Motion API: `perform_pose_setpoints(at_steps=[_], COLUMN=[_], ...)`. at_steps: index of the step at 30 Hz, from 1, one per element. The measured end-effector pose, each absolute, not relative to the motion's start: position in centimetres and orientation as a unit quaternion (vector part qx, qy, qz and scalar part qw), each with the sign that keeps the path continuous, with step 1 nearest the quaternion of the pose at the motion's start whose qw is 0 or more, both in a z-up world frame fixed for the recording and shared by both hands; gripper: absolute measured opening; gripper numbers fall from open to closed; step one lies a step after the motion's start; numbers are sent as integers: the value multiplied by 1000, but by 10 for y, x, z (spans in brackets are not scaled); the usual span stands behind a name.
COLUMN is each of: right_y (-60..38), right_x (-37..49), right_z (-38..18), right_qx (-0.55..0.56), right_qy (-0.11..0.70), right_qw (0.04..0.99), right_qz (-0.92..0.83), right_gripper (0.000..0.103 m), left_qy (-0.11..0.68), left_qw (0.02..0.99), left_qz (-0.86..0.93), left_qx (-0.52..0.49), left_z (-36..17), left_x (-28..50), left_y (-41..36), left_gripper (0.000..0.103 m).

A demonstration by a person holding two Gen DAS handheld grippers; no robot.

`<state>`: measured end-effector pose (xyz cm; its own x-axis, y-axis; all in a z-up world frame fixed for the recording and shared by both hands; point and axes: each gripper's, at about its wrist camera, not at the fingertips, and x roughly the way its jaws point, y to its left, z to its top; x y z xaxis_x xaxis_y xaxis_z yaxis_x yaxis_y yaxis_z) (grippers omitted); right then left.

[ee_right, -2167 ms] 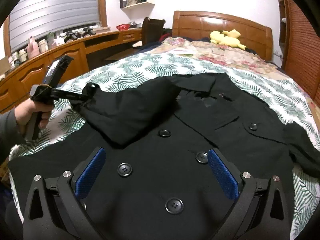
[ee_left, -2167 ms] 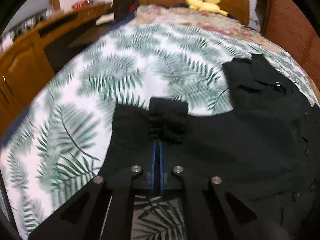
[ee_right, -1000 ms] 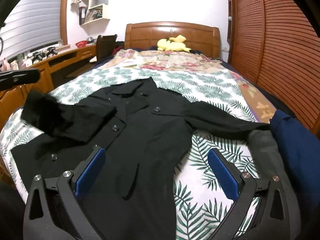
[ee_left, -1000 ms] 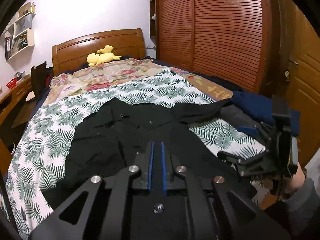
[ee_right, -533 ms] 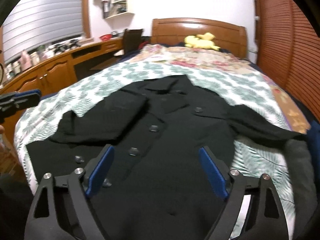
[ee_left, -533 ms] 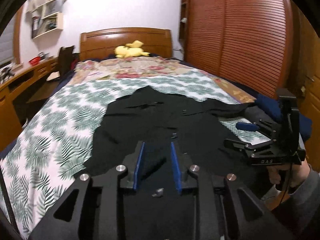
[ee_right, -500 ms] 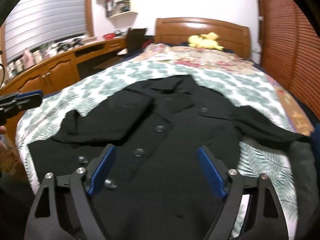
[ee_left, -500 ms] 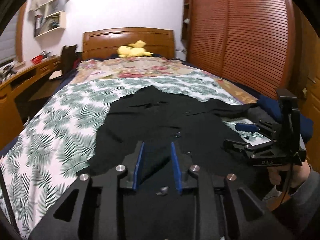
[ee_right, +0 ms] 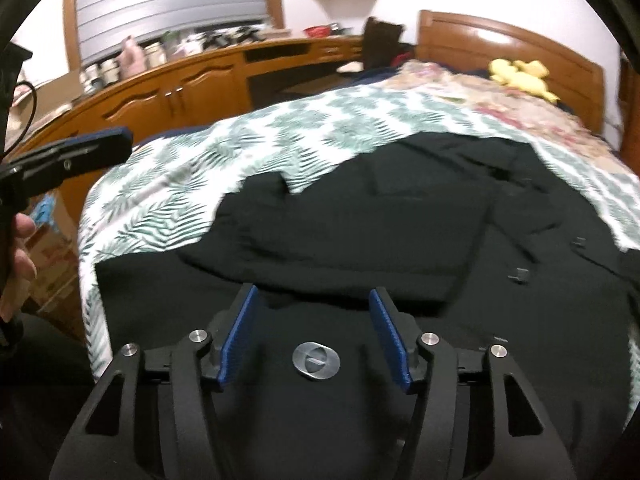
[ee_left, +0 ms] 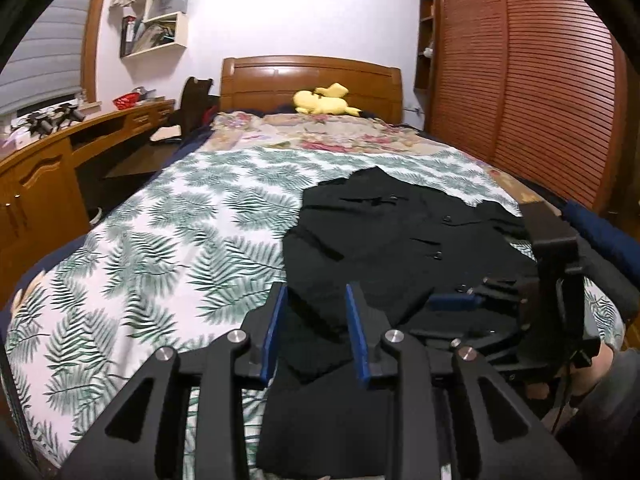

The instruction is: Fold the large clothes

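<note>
A black buttoned coat (ee_left: 400, 240) lies spread on the leaf-print bed cover (ee_left: 160, 232), with its left sleeve folded across the front. My left gripper (ee_left: 316, 304) is open and empty above the coat's lower left part. My right gripper (ee_right: 316, 308) is open, low over the coat's hem (ee_right: 360, 248), with a coat button (ee_right: 316, 360) between its arms. The right gripper also shows in the left wrist view (ee_left: 456, 302) at the coat's right side. The left gripper shows in the right wrist view (ee_right: 100, 146) off the bed's left edge.
A wooden headboard (ee_left: 312, 76) and a yellow plush toy (ee_left: 324, 102) are at the far end. A wooden desk with cupboards (ee_left: 48, 176) runs along the left. Slatted wardrobe doors (ee_left: 540, 92) stand at the right. Blue clothing (ee_left: 600, 232) lies at the bed's right edge.
My left gripper let go of the sleeve, which now lies folded over the coat, opened wider and drew back left. My right gripper narrowed and dropped low over the hem.
</note>
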<state>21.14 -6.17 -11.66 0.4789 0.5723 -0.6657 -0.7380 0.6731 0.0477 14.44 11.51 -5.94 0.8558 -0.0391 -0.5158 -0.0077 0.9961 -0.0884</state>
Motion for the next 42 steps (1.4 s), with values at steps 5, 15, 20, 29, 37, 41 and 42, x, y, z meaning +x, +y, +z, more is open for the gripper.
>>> perform_pose_setpoints(at_steps=[5,15,20,29,37,41,42], right_y=[-29,34,44,5,-81,-137,-147], right_x=[210,212,218,219,208,203,200], right_z=[-123,-140,-157,-125,-62,-39,-37], right_qx=[-121,-140,-151,-84,-33,-20,-20], right_qy=[346,363,395,353,280,254,250], right_qw=[831,796,785,820,874,901,906], right_qz=[418,464,452,443,396,351,342], right_gripper=[43,42,24,5,5,5,5], left_qy=[267,266,268,267,265,259,259], left_qw=[962,961,960,961,962,965,965], left_qz=[8,24,22,11,-14,-31,-34], left_qx=[-60,-75,-75,-63,-55,-38,-32], left_z=[-63,-67,-68,-68,-63,-60,-60], left_x=[136,130,130,133,140,144,145], left_y=[140,160,161,148,122,97,91], left_gripper=[29,30,31,31,31,31,32])
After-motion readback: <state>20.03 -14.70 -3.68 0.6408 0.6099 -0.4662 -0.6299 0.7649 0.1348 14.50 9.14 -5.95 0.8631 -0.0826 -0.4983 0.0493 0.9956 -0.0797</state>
